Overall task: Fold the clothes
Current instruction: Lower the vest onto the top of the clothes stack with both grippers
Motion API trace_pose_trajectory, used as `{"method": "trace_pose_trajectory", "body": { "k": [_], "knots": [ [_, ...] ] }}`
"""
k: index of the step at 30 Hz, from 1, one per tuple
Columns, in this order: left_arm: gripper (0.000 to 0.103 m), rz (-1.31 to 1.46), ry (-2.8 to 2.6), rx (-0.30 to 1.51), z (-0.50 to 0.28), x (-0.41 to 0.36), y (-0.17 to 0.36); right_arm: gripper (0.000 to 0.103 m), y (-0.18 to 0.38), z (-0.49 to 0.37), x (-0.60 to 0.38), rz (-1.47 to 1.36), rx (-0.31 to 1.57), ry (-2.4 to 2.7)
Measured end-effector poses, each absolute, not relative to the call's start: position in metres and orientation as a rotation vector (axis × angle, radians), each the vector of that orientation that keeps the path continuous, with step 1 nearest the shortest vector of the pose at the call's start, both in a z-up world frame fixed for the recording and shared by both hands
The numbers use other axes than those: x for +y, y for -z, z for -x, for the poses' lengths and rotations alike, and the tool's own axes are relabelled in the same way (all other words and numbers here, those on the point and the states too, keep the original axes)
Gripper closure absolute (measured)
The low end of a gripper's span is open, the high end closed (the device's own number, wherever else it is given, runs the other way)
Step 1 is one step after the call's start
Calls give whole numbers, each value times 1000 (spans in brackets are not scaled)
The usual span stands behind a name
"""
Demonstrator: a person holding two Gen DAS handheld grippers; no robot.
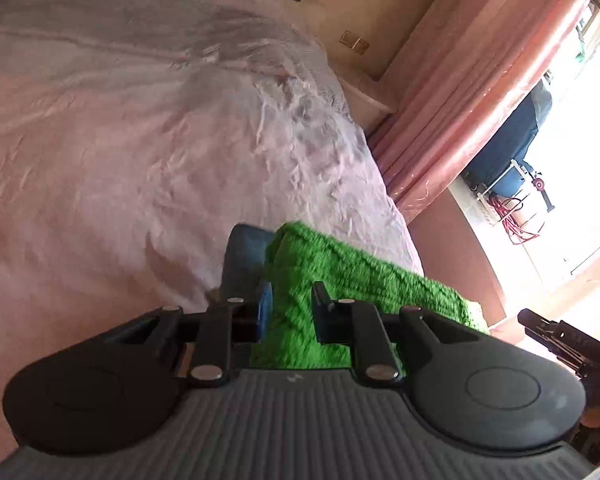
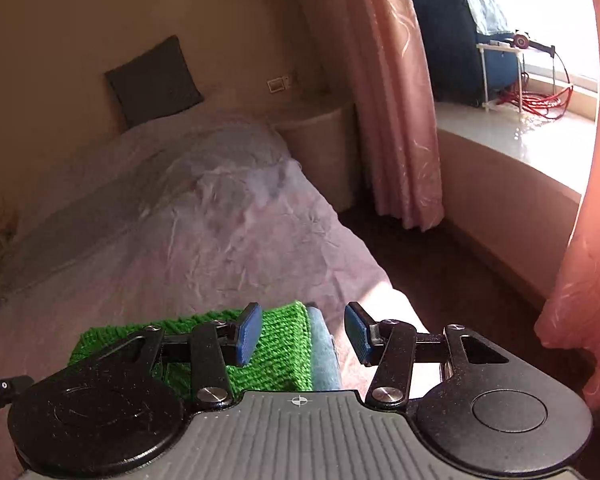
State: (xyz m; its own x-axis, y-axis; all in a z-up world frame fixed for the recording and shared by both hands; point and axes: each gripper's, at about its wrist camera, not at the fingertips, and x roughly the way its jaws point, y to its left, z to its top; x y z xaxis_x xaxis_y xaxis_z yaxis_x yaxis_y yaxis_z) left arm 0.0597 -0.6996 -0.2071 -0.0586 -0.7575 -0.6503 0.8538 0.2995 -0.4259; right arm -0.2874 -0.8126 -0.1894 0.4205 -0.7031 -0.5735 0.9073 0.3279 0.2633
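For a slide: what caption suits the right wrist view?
Open right hand-held gripper above green knit and jeans on bed.

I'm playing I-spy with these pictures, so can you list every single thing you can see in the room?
green knitted garment: one, bright green, lying on the bed near its foot edge
blue denim garment: one, light blue, beside and partly under the green knit
bed sheet: one, pale pink, wrinkled, covering the bed
cushion: one, dark grey, leaning on the wall at the head of the bed
curtains: pink, hanging by the window
wall sockets: light, on the beige wall
red cable: coiled on the window ledge
left hand-held gripper: one, black with blue pads, open over the green knit
right hand-held gripper: one, black with blue pads, open over both garments
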Motion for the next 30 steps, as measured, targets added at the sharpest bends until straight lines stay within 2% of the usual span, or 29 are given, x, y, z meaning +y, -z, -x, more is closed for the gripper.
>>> {"method": "trace_pose_trajectory", "body": {
  "k": [2, 7, 9, 11, 15, 20, 26, 30],
  "knots": [
    [87, -179, 1338, 914, -50, -725, 212, 60, 194, 262, -820, -540, 436, 1061],
    [90, -302, 1334, 830, -30, -771, 240, 60, 236, 215, -834, -432, 560, 1042],
    [91, -307, 1320, 814, -31, -767, 257, 60, 258, 211, -836, -392, 600, 1048],
    [88, -288, 1308, 807, -34, -760, 272, 61, 278, 216, -835, -351, 621, 1051],
    [87, -272, 1302, 779, -36, -750, 287, 61, 295, 225, -832, -318, 610, 1039],
    [88, -299, 1313, 737, -30, -737, 267, 60, 276, 240, -825, -390, 582, 1043],
    [90, -298, 1330, 739, -8, -681, 243, 61, 230, 261, -777, -417, 536, 1049],
    [90, -343, 1292, 762, 10, -650, 245, 61, 232, 264, -741, -399, 604, 1017]
  ]
}}
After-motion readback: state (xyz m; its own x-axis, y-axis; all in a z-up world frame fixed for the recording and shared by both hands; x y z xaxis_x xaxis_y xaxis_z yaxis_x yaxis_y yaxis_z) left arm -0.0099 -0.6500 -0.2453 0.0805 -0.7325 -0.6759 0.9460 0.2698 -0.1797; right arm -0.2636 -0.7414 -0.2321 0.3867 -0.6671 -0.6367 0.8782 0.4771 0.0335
